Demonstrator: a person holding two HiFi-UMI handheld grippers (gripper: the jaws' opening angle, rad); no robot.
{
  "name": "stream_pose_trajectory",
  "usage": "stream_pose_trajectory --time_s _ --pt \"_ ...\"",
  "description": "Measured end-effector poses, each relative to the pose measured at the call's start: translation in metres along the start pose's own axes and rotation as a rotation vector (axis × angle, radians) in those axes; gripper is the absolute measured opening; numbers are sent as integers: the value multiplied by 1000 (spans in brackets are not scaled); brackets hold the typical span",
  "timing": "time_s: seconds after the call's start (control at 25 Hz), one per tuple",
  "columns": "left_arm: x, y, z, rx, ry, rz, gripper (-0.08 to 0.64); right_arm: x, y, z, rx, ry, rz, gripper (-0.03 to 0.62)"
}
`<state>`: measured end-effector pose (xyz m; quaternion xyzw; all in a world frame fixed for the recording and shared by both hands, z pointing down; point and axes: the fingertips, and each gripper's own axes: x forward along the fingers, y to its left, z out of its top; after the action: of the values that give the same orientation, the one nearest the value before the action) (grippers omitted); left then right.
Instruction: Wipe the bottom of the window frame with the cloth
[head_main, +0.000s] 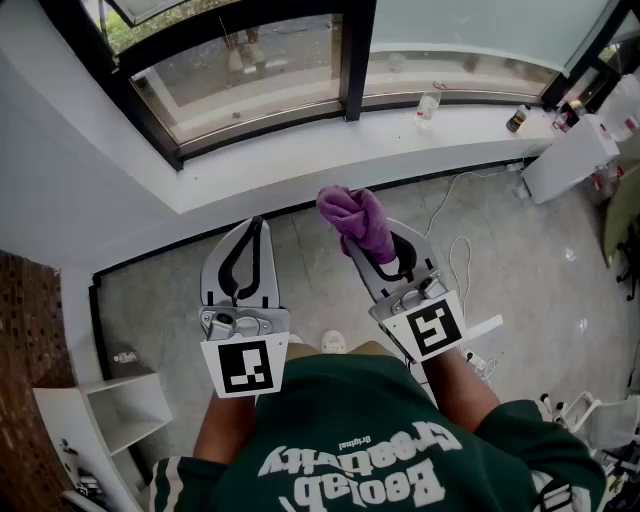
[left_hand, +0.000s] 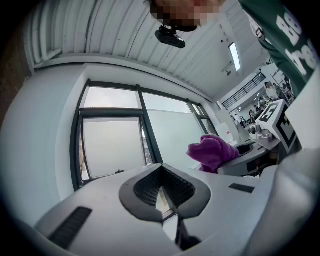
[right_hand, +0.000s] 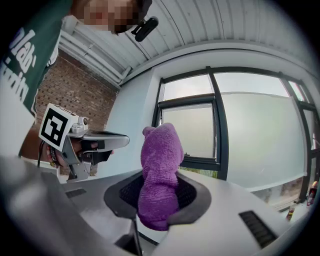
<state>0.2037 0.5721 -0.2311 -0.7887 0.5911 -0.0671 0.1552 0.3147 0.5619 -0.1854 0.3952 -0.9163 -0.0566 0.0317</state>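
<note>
- right claw (right_hand: 159, 202) is pinching the purple cloth (right_hand: 160, 170), which pokes up out of its jaws
- left claw (left_hand: 164, 197) is right beside it, jaws pressed together, holding nothing
- window frame (head_main: 357, 60) is out ahead of both claws, not touching either

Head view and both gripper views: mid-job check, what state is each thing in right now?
left gripper: shut, nothing between its jaws
right gripper: shut on the purple cloth
purple cloth: bunched up, standing out of the jaws, not touching the window frame
window frame: bottom rail untouched by either gripper
dark bottle: upright on the sill
</note>
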Motion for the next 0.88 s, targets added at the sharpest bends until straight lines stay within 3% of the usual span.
stream_pose_trajectory --time_s 0.88 --pt "16 34 -14 -26 17 71 9 34 -13 -16 48 7 21 117"
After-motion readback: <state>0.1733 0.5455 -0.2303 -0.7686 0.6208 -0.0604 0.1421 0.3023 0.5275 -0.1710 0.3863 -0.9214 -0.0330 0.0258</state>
